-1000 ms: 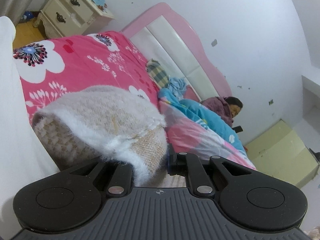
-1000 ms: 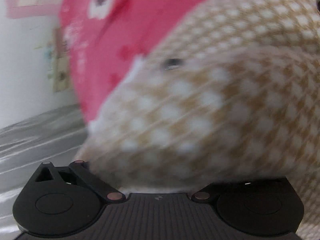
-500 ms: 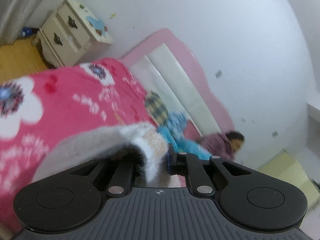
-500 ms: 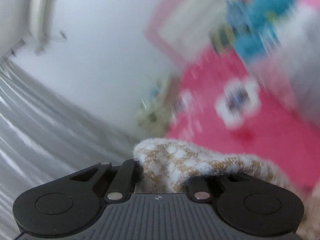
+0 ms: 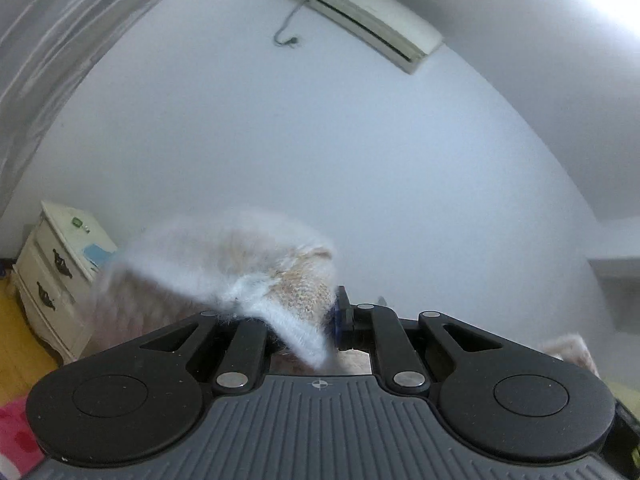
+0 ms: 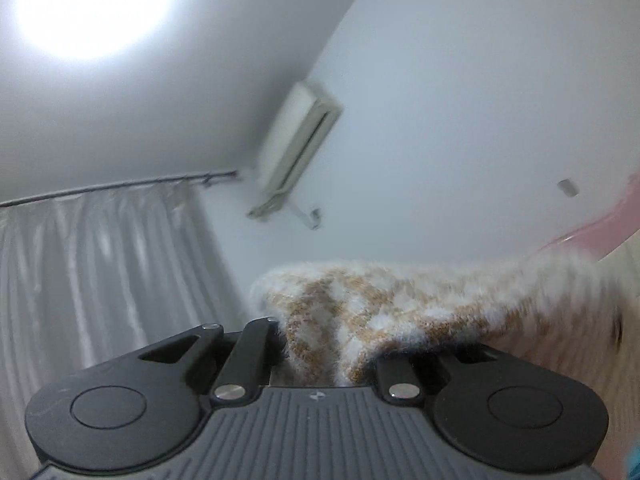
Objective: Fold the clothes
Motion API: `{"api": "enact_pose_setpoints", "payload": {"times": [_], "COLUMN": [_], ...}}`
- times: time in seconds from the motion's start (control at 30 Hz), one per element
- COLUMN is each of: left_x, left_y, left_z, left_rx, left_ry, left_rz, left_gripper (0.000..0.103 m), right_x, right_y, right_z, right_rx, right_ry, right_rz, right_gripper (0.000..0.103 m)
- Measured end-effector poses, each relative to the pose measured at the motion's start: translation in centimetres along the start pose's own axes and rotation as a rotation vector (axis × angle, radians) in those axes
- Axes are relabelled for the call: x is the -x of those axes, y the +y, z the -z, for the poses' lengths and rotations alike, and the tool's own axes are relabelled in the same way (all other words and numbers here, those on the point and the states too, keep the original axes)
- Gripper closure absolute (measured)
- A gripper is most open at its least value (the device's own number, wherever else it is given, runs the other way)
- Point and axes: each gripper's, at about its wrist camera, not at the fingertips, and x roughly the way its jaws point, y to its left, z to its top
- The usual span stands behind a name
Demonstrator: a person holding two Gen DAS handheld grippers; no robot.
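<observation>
Right gripper [image 6: 320, 344] pinching a fuzzy tan-and-white checked sweater [image 6: 384, 304] against a white wall.

Jaws clamping down on the knit's bunched edge, fabric trailing off right into blur, possibly hanging below the frame. Tilting upward toward an air conditioner [image 6: 298, 144], a grey curtain [image 6: 104, 272] hanging from its rod at left, a ceiling light [image 6: 88, 4] glaring, a pink headboard [image 6: 592, 236] edging in at right.

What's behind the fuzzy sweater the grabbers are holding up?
Behind the fuzzy sweater is a white wall, with a cream nightstand partly hidden at its left. In the right view, a pink headboard peeks out. The bed below is covered.
</observation>
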Motion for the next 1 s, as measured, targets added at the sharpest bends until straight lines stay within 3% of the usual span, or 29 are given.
{"api": "enact_pose_setpoints", "payload": {"times": [0.13,0.27,0.3,0.4,0.47,0.5,0.57,0.6,0.67,0.73,0.93,1.0], "left_x": [5.2,11.3,12.5,15.0,15.7,15.9,16.5,16.7,17.0,17.6,18.6,18.8], "left_y": [2.9,7.6,8.9,13.8,16.6,17.2,16.8,15.8,13.9,12.5,11.6,11.5], "left_z": [6.2,14.9,17.0,24.2,29.5,31.7,33.9,33.9,34.1,33.4,30.6,28.8], "left_rx": [-0.074,-0.112,-0.093,-0.010,0.002,-0.050,-0.123,-0.159,-0.228,-0.227,-0.229,-0.216], "left_ry": [0.080,0.267,0.334,0.648,0.894,0.987,1.051,1.048,1.039,1.035,1.006,0.976], "left_rz": [-0.040,-0.145,-0.174,-0.293,-0.420,-0.456,-0.496,-0.489,-0.473,-0.452,-0.439,-0.442], "left_gripper": [0.093,0.093,0.093,0.091,0.086,0.085,0.079,0.077,0.057,0.048,0.048,0.048], "right_x": [6.5,15.6,18.5,26.1,30.1,31.5,33.4,33.8,33.8,33.4,33.7,33.1], "right_y": [-3.2,-6.1,-6.2,-7.9,-9.8,-11.2,-12.0,-11.6,-9.7,-7.7,-1.9,-0.3], "right_z": [6.4,15.7,18.1,26.5,32.8,35.8,40.3,41.5,41.8,40.8,33.8,32.2], "right_rx": [-0.111,-0.198,-0.213,-0.277,-0.321,-0.367,-0.352,-0.312,-0.205,-0.100,0.168,0.258], "right_ry": [0.096,0.240,0.283,0.462,0.648,0.754,0.948,1.007,1.042,1.050,0.975,0.938], "right_rz": [0.000,0.105,0.153,0.347,0.541,0.629,0.772,0.810,0.825,0.816,0.793,0.733], "right_gripper": [0.089,0.089,0.089,0.088,0.079,0.078,0.077,0.071,0.062,0.057,0.046,0.044]}}
